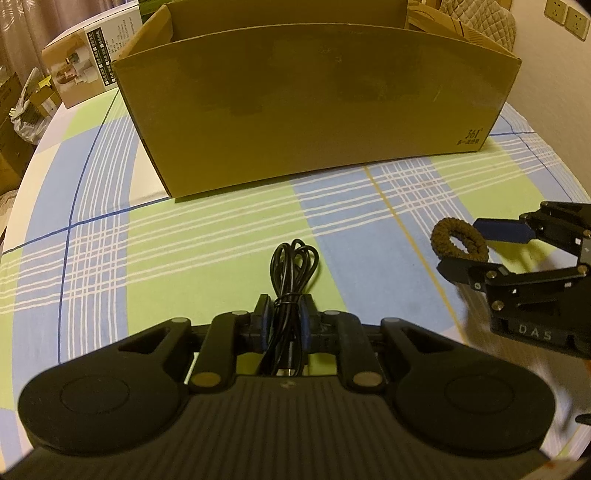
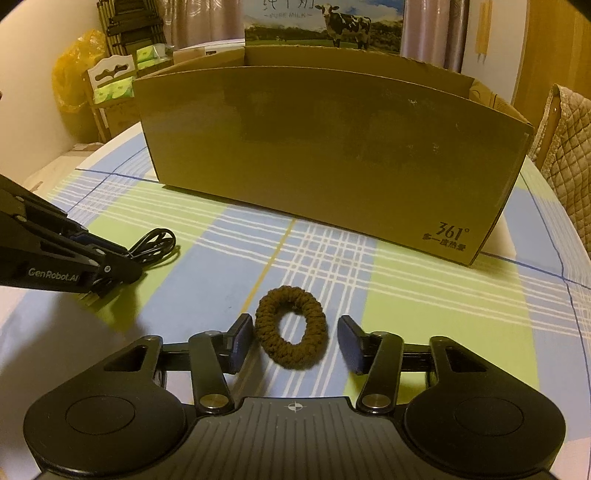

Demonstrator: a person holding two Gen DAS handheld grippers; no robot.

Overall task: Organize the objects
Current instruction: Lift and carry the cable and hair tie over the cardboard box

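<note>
Left gripper [image 1: 284,314] clamped on cable [image 1: 291,273], right gripper [image 2: 293,341] wide around scrunchie [image 2: 291,332]; could squish sideways, slip out.

Both tongs are matte black with ribbed housings and round side discs. Left tongs [image 1: 284,317] and right tongs [image 2: 293,341] have dark blue pads and silver screws. White "GenRobot.AI" and "DAS" lettering on the sides.

cardboard box [image 2: 332,155] wall ahead, tablecloth [image 2: 424,295] open before it

Probably a home, checked tablecloth [image 1: 221,229], curtains [image 1: 55,22], quilted chair cover [image 2: 569,155]
</note>
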